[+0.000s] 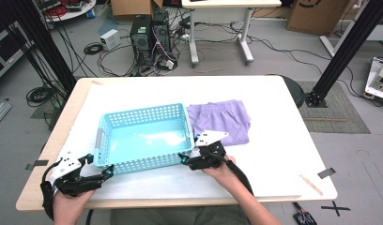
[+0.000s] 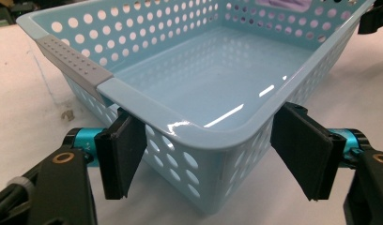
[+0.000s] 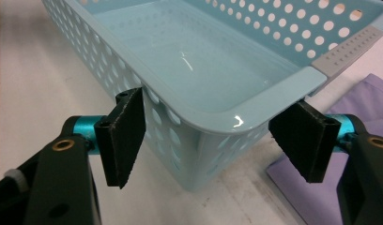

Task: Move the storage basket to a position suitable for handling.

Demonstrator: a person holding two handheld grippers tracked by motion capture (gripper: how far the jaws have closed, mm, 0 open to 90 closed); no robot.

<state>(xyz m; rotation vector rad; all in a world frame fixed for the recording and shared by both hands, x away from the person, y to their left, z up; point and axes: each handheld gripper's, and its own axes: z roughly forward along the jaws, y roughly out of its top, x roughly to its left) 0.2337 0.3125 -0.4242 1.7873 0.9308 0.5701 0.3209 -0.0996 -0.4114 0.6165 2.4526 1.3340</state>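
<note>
Light-blue perforated plastic basket (image 1: 145,136), rectangular, long axis left-right mid-frame; left gripper (image 1: 96,165) and right gripper (image 1: 189,149) jaws released, straddling its near corners

Light blue perforated basket (image 1: 145,136) with grey handles; lilac, seemingly plain cloth (image 1: 222,121).

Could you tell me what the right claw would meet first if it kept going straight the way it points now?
Most likely the near corner of the blue basket: the right claw straddles it, jaws open either side, apparently not pressing.
</note>
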